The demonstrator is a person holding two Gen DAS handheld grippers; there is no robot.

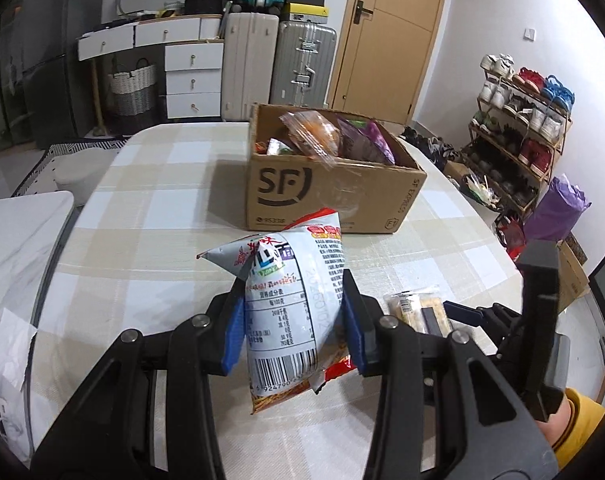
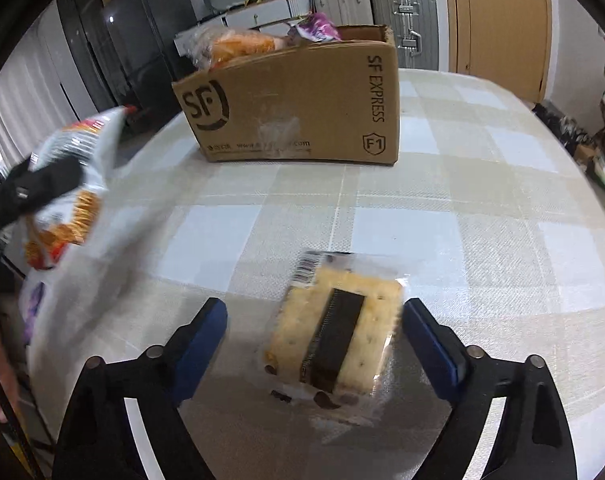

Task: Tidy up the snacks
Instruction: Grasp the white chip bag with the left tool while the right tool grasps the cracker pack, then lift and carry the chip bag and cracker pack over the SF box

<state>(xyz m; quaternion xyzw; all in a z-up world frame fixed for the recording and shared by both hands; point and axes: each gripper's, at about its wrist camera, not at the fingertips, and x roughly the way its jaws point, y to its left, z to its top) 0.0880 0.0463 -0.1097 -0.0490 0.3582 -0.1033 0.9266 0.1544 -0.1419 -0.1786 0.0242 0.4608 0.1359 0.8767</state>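
A desk (image 1: pixel 150 208) draped in a pale checked cloth is seen in a cluttered room. Nearest, an instant-noodle packet (image 1: pixel 290 312) is clenched in the left gripper (image 1: pixel 292 324), lifted off the cloth. A wrapped cracker pack (image 2: pixel 338 332) lies between the parted jaws of the right gripper (image 2: pixel 316 344), not yet gripped. Beyond, a snack-filled SF carton (image 1: pixel 326 196) stands. Only the left wrist view shows the shoe rack (image 1: pixel 518 140); suitcases (image 1: pixel 302 64) are stacked farthest.

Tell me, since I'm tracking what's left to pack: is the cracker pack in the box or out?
Out. The cracker pack lies flat on the tablecloth, in front of the box, between the right gripper's open jaws.
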